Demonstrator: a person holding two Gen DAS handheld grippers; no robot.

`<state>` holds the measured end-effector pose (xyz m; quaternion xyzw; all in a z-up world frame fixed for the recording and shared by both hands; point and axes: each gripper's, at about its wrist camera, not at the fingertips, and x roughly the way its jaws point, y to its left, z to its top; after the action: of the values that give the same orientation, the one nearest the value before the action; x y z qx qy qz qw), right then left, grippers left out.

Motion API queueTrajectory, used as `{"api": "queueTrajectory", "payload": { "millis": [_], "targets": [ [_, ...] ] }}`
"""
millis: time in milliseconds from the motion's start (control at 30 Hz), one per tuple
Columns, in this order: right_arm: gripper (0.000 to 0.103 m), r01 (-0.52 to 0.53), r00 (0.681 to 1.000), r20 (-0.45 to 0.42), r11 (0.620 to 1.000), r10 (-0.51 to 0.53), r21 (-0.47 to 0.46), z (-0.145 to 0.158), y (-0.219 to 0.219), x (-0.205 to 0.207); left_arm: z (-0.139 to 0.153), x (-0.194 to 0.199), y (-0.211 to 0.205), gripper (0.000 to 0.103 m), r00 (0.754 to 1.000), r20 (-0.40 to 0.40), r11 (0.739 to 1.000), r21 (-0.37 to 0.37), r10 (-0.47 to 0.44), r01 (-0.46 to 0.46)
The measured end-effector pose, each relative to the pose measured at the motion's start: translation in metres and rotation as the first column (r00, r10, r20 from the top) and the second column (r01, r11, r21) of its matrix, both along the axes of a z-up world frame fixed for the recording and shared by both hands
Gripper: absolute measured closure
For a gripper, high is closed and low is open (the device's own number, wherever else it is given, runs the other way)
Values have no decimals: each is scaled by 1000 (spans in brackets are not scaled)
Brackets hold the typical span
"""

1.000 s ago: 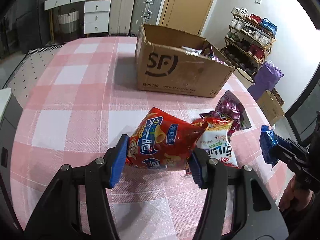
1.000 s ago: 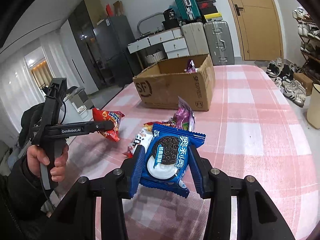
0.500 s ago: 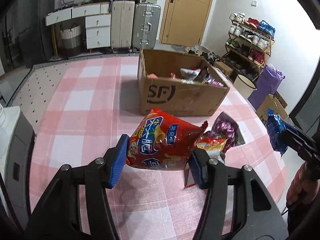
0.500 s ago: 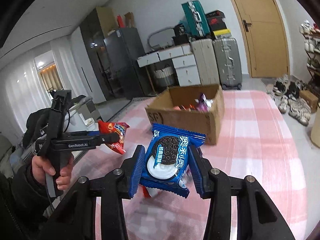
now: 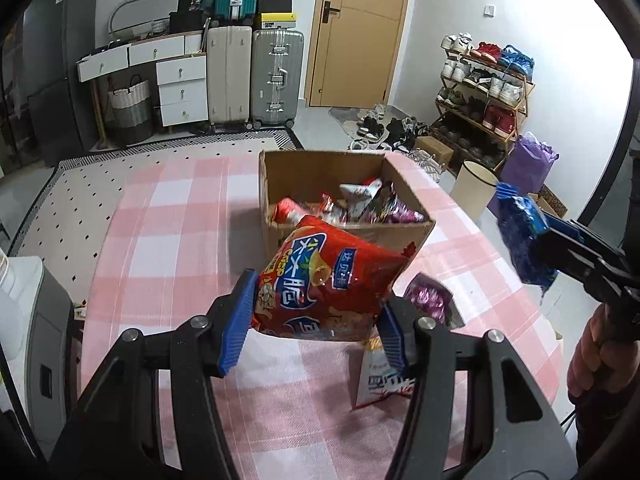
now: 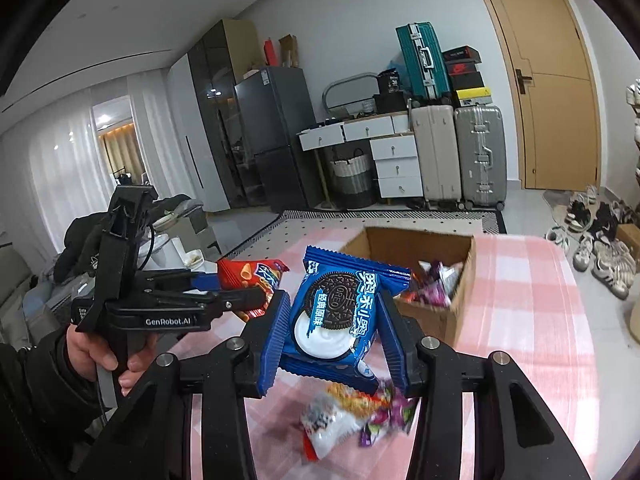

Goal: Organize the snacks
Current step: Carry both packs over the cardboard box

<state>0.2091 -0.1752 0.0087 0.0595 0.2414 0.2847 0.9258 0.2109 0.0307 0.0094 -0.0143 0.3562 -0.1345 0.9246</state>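
Red chip bag pinched between the blue pads of the left claw, held in the air above the tabletop, just in front of the box and overlapping its near wall in the left wrist view

Blue Oreo pack pinched in the right claw, pads pressed on both of its side edges, pack upright and clear of the tabletop, on the near side of the box

Box: open cardboard carton on the pink checked tabletop, holding a heap of mixed snack packets

Near the box, under both claws, loose snacks lie on the cloth: a purple packet closest to the box's near right corner, a white bag further out from the box, partly hidden by the left claw's finger

From the right wrist view the left claw shows off to the left of the box, gripped by a hand in a dark sleeve; chip bag sticks out of its tip toward the box

Beyond the box: suitcases and white drawers against the wall, door, shoe rack off to the right
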Motion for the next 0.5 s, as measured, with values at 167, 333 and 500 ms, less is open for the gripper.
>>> {"api": "queueTrajectory", "payload": {
  "millis": [167, 333, 500],
  "targets": [
    [59, -18, 1000, 11, 1000, 18, 11, 19, 7, 18, 22, 7, -5, 50, 1000, 14, 1000, 4, -16, 16],
    [59, -31, 999, 24, 1000, 31, 4, 36, 13, 36, 44, 23, -12, 50, 999, 25, 1000, 10, -24, 24],
    [59, -34, 999, 17, 999, 34, 12, 44, 13, 59, 57, 47, -19, 49, 1000, 15, 1000, 8, -25, 25]
  ]
}}
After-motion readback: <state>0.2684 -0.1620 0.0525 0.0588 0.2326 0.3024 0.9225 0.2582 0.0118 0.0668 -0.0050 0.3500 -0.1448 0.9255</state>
